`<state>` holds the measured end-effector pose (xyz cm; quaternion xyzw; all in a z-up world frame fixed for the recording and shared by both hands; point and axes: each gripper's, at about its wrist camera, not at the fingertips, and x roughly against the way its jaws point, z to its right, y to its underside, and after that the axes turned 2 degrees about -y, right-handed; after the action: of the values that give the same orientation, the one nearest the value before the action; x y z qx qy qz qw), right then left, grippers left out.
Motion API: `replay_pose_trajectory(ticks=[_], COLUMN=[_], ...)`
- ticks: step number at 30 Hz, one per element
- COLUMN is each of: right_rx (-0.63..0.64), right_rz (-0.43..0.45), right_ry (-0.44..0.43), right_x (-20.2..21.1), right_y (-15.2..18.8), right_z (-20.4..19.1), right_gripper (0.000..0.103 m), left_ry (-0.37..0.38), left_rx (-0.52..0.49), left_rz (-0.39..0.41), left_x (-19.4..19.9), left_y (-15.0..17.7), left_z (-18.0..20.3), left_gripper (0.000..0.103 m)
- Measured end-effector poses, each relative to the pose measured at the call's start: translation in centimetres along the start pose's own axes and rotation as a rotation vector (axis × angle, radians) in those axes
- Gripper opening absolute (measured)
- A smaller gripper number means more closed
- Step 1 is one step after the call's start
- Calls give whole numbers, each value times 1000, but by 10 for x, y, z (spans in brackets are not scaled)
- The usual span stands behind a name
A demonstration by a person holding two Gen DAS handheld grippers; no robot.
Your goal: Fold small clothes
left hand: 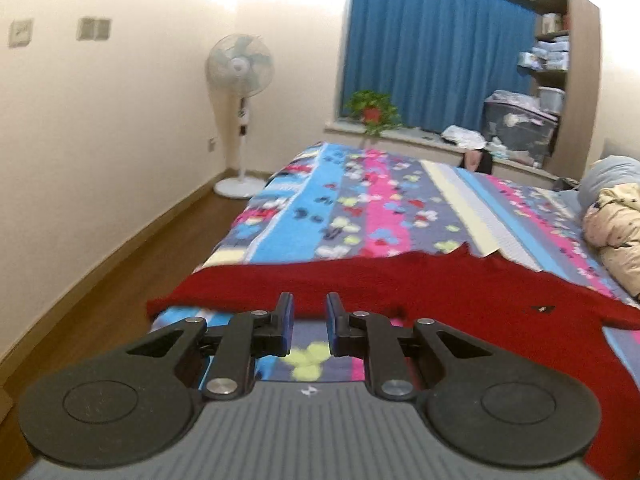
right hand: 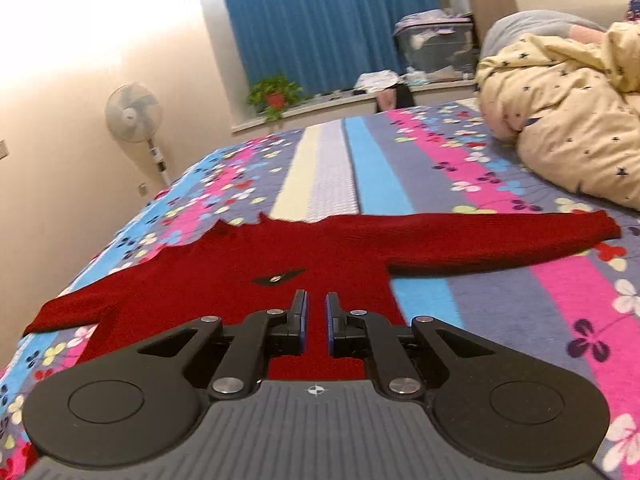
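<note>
Sweater (right hand: 256,264) lies flat on bed (right hand: 500,300); your left tongs (left hand: 310,312) and right tongs (right hand: 316,308) are narrow, empty. Careless grabs could bunch the sleeves and skew your fold.

A red sweater (right hand: 280,256) lies flat on the striped flowered bedspread (right hand: 500,292), sleeves spread toward nine and three o'clock. The right gripper (right hand: 316,304) (jaws nearly closed, nothing between them) hangs above its body. A cream star-print quilt (right hand: 560,112) lies bunched at two o'clock.

Bed with striped floral cover (right hand: 500,300); red sweater (right hand: 280,252) spread flat, cream starred quilt (right hand: 560,120) bunched beside
</note>
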<state>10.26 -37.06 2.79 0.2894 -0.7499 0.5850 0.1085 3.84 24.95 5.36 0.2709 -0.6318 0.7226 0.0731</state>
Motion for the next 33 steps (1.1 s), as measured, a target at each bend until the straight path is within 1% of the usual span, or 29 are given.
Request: replay_pose_trajectory(ticks=[1,2,3,4,6,9,11,15,21,22,24,26,30,32,33], right_rx=[7,13,20,23,18,11,25,83,92,96,105,114,149,163,166], right_rz=[-7,-13,-17,-21,-32,-39,-38,-41,-51,-53,-60,-65,-64,-62,-60], right_ry=[-5,-8,-10,-10,-12,-19,-28,-20,-26,-27,-28,-32,-32,-25,-23], right_x=[-3,-5,-7,-8,-11,-12,-14,-21,-29,-30,-32,-33,-37,-39,-40], right_y=[0,0,1,1,2,2,2,3,3,4,5,5,6,4,4], right_z=[-2,-4,-5,-6,-6,-7,-8,-14,-15,-16,-16,-17,-21,-22,-21], right_gripper=[9,9,9,9,9,10,10,10,10,10,10,10,10,10,10], left_ry=[-10,-6,-9,-7,-8,-1,-10,-14,-6,-9,-13,-32,-8,-7,-6], left_rx=[54,100,130,148,164,169,187,236,284,302,335,315,239,240,261], left_rz=[-41,-68,-43,-35,-60,-73,-81,-60,-48,-50,-82,-132,-149,-156,-157], left_x=[-5,-8,-6,-5,-10,-18,-23,-32,-40,-43,-56,-74,-98,-113,-121], left_y=[7,7,7,7,7,6,5,4,5,6,11,14,15,14,13], left_z=[-7,-13,-19,-22,-23,-23,-25,-22,-21,-21,-20,-14,-5,-8,-12], left_gripper=[18,18,18,18,18,18,18,18,18,18,18,18,18,18,18])
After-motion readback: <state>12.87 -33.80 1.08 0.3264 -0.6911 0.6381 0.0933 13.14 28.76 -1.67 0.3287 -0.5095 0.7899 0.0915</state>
